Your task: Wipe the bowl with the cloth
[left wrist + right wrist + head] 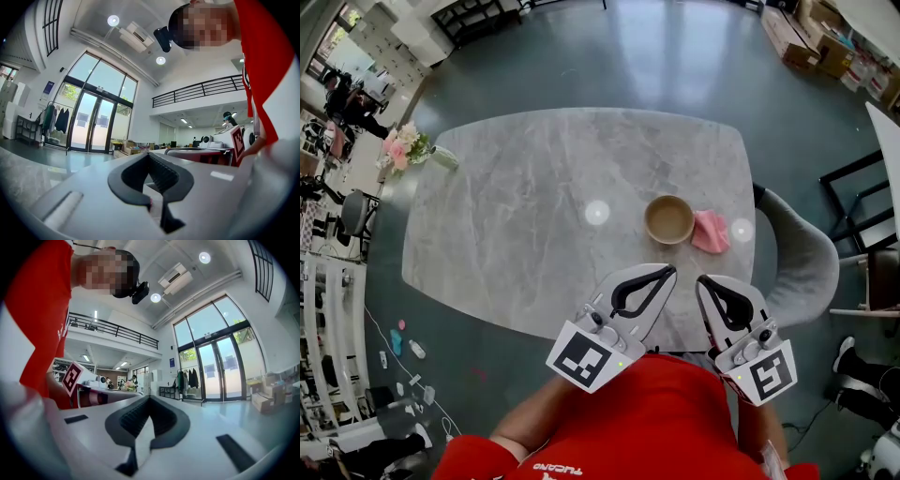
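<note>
Chair [802,267] flanks table [516,216] near bowl [668,219], cloth [710,232] (flowers [403,145] far left).

Table [525,216] open left of bowl [668,219]; cloth [710,232] flanks right.

Bright all over. Daylight through big glass doors [93,126], plus round ceiling lamps [112,20]. Two white glare spots [597,213] on the shiny desk [516,206]. Soft, faint shadows. Bent and dark round the edges. Blurry up close in both gripper views.
</note>
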A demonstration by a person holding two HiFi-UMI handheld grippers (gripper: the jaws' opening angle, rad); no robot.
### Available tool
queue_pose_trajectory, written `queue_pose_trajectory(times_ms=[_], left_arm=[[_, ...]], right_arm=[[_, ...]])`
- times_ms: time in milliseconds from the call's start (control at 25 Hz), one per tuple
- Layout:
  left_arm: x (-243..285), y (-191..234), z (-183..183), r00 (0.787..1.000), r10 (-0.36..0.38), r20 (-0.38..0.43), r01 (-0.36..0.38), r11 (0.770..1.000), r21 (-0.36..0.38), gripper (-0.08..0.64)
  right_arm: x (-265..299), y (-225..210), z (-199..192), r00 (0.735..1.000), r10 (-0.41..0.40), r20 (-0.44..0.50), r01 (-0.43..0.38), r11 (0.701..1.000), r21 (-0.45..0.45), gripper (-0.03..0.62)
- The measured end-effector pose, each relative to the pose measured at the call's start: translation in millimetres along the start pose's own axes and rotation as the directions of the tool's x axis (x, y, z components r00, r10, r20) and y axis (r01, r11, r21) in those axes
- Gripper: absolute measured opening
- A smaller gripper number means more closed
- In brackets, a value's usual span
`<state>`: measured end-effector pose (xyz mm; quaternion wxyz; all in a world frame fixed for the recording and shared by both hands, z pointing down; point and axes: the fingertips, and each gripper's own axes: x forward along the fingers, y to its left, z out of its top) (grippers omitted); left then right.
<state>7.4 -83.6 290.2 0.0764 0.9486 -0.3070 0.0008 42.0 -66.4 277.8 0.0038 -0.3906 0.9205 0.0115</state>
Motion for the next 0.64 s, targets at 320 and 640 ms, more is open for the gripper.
queue_pose_trajectory(times_ms=[320,640], left_arm=[[-0.9,-1.6,-1.6,1.000,-0.008,0.002,0.008,1.000,0.004,0.005],[-0.2,-4.4,-3.8,1.000,-0.007,0.006,0.007,1.000,0.007,0.005]], right_arm=[[-0.8,1.4,-0.4,1.000,-0.009,0.009,0.009,1.000,0.023,0.002],[-3.4,2.9,-2.4,1.000,0.004,0.003,-0.004,1.000,0.018,0.002]])
